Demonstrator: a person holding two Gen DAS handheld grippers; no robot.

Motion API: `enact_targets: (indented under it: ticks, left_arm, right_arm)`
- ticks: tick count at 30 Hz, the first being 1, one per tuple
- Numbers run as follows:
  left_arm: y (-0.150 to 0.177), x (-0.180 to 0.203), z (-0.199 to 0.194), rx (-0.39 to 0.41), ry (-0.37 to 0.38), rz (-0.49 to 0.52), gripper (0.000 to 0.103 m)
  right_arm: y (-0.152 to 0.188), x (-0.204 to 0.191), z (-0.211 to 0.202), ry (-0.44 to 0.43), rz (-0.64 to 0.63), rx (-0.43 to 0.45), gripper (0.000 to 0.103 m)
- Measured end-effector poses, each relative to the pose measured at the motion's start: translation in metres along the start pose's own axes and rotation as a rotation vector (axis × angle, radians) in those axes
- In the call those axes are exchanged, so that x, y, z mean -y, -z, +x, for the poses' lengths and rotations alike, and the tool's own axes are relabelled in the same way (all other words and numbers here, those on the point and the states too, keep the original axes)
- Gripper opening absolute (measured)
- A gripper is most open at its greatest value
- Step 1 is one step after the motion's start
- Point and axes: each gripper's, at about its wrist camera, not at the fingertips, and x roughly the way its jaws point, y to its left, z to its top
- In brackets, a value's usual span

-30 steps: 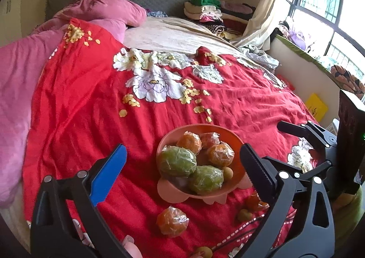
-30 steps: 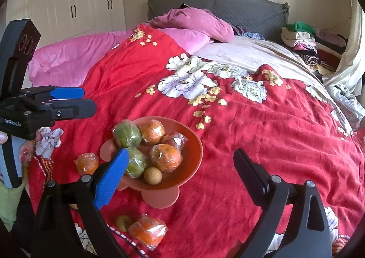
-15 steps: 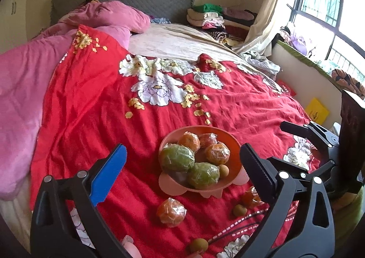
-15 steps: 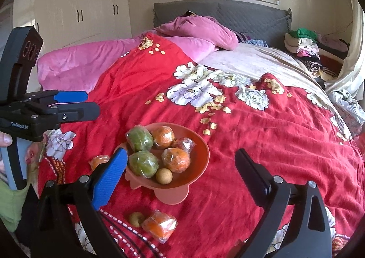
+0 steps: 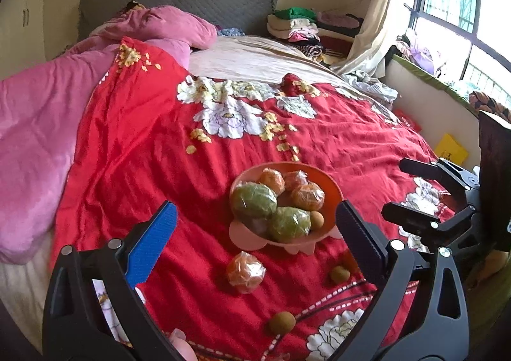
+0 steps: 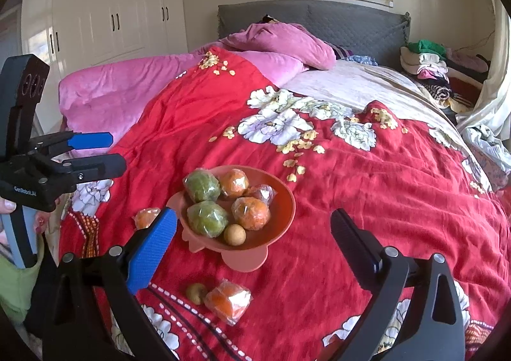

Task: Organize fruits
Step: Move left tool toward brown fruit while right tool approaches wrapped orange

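An orange footed bowl (image 5: 332, 183) (image 6: 284, 201) sits on the red floral bedspread. It holds wrapped green and orange fruits and one small brown fruit (image 6: 234, 234). On the spread in front lie a wrapped orange (image 5: 246, 271), small brown fruits (image 5: 339, 274) (image 5: 281, 322), and in the right wrist view another wrapped orange (image 6: 228, 298) beside a brown fruit (image 6: 196, 293). My left gripper (image 5: 255, 236) is open and empty, near the bowl. My right gripper (image 6: 254, 242) is open and empty, above the bowl's front.
The red bedspread (image 5: 159, 143) covers the bed, with pink quilts (image 5: 35, 124) at left and folded clothes (image 5: 297, 25) by the headboard. A window wall (image 5: 440, 105) runs along the right. White wardrobes (image 6: 105, 9) stand behind at left.
Both grippers have drawn back and risen from the bowl, so more of the bed and the loose fruits in front show. Both stay open.
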Motion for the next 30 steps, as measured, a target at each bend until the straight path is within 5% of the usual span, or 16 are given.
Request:
enact_targets:
  ticks: [30]
  left_arm:
    - [0.046,0.024,0.016,-0.127,0.033,0.061,0.093]
  right_arm:
    - [0.038,-0.007,0.01,-0.01,-0.009,-0.105,0.098]
